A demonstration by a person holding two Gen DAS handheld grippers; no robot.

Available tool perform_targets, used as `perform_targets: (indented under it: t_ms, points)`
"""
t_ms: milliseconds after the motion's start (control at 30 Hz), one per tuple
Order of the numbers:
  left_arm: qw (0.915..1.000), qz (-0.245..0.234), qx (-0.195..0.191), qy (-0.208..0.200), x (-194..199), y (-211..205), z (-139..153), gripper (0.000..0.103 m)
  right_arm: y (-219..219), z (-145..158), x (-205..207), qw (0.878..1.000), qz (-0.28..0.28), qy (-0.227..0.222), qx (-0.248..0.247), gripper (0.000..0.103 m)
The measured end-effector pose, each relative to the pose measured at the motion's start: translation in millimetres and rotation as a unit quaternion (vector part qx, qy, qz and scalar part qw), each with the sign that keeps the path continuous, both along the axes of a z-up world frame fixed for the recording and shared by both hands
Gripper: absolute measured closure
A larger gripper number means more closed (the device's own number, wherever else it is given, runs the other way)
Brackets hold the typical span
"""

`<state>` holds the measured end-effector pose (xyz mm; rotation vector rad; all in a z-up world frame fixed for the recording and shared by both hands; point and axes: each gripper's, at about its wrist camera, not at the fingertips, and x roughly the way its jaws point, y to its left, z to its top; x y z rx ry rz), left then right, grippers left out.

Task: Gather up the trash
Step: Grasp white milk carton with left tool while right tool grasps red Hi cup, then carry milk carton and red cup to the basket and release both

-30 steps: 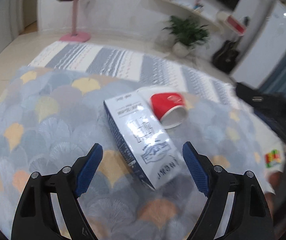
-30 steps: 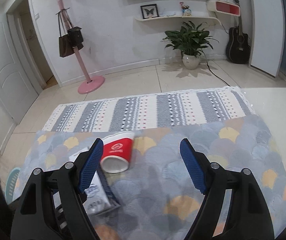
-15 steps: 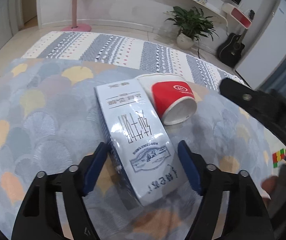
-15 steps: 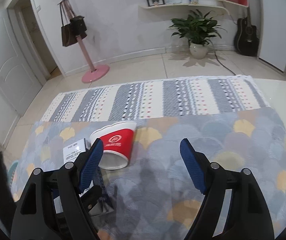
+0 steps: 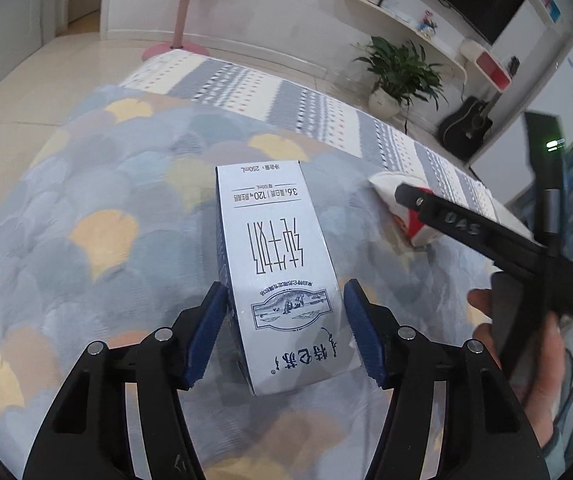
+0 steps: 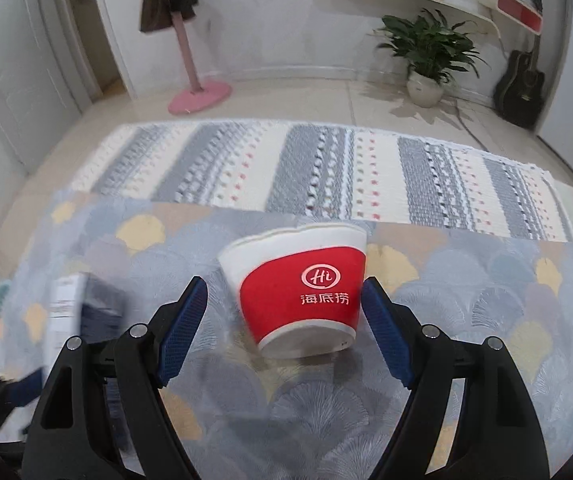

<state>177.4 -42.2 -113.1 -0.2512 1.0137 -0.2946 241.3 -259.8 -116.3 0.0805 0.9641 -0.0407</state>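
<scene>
A white and blue milk carton (image 5: 274, 248) lies flat on the patterned tablecloth (image 5: 98, 208). My left gripper (image 5: 284, 330) straddles its near end, the blue pads touching or nearly touching both sides. A red and white paper cup (image 6: 302, 292) lies on its side, base toward me. My right gripper (image 6: 284, 326) is open around it, pads close to each side, not pressing. The cup also shows in the left wrist view (image 5: 402, 204), partly behind the right gripper. The carton shows blurred at the left of the right wrist view (image 6: 66, 308).
The table's far edge meets a striped rug (image 6: 326, 168) on the tiled floor. A pink coat stand (image 6: 194, 80), a potted plant (image 6: 426, 56) and a guitar (image 6: 522, 88) stand by the far wall. A hand (image 5: 534, 368) holds the right gripper.
Both grippers moved forward. The left one came around the carton and narrowed onto its sides. The right one swung left and now brackets the cup.
</scene>
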Motion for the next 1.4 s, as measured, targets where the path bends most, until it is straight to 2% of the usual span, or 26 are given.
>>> perform_targets:
  t_ms: [100,167,300,433,533,567,600,667,733,767,833,900,967,1000,1133,1267,1333,1367,1400]
  points:
    - [1.0,0.005,0.001,-0.005,-2,14,2,0.045,-2,-10,5,1.0,-0.012,0.021,0.003,0.028]
    - [0.9999,0.011,-0.002,-0.01,-3,24,4,0.045,-4,-14,5,1.0,-0.017,0.026,0.003,0.032]
    - [0.9996,0.018,-0.013,-0.015,-5,45,7,0.045,-2,-11,1,1.0,-0.02,0.021,-0.004,0.033]
    - [0.9985,0.036,-0.032,-0.026,-5,75,17,0.045,7,3,-8,1.0,-0.015,0.006,0.018,0.034]
    - [0.9969,0.052,-0.043,-0.04,-8,97,27,0.045,34,22,-13,1.0,0.004,-0.016,0.02,0.034]
    - [0.996,0.059,-0.048,-0.046,-10,108,32,0.059,41,27,-15,0.999,0.012,-0.023,0.02,0.034]
    - [0.9958,0.056,-0.056,-0.046,-10,117,35,0.1,52,33,-17,0.999,0.022,-0.031,0.02,0.034]
    - [0.9945,0.057,-0.08,-0.036,-10,133,35,0.101,80,46,-20,0.998,0.045,-0.045,0.009,0.034]
    - [0.9955,0.065,-0.064,-0.026,-11,143,32,0.101,104,52,-22,0.998,0.056,-0.041,-0.009,0.034]
    - [0.9961,0.048,-0.072,-0.016,-11,146,29,0.099,116,54,-25,0.997,0.068,-0.041,-0.004,0.034]
    - [0.9963,0.035,-0.078,-0.008,-13,150,26,0.086,131,57,-33,0.995,0.084,-0.046,-0.001,0.034]
    - [0.9961,0.039,-0.077,-0.017,-16,154,27,0.052,140,61,-44,0.994,0.096,-0.055,-0.004,0.034]
    - [0.9952,0.023,-0.094,-0.018,-17,151,28,0.036,142,62,-52,0.994,0.097,-0.06,-0.003,0.034]
    - [0.9952,0.015,-0.096,-0.014,-17,146,28,0.032,141,62,-57,0.994,0.095,-0.063,-0.002,0.034]
    - [0.9976,-0.008,-0.069,0.001,-15,116,18,0.027,124,63,-74,0.994,0.082,-0.07,0.019,0.034]
    - [0.9997,-0.018,0.004,0.016,-11,76,5,0.027,103,64,-85,0.994,0.073,-0.073,0.024,0.034]
    - [0.9985,-0.008,0.047,0.026,-6,61,-3,0.03,100,66,-88,0.994,0.076,-0.075,0.02,0.034]
    - [0.998,-0.003,0.056,0.031,-5,60,-6,0.037,99,66,-90,0.994,0.078,-0.075,0.018,0.034]
    - [0.9976,0.002,0.059,0.037,-2,59,-9,0.038,99,67,-92,0.994,0.08,-0.075,0.018,0.034]
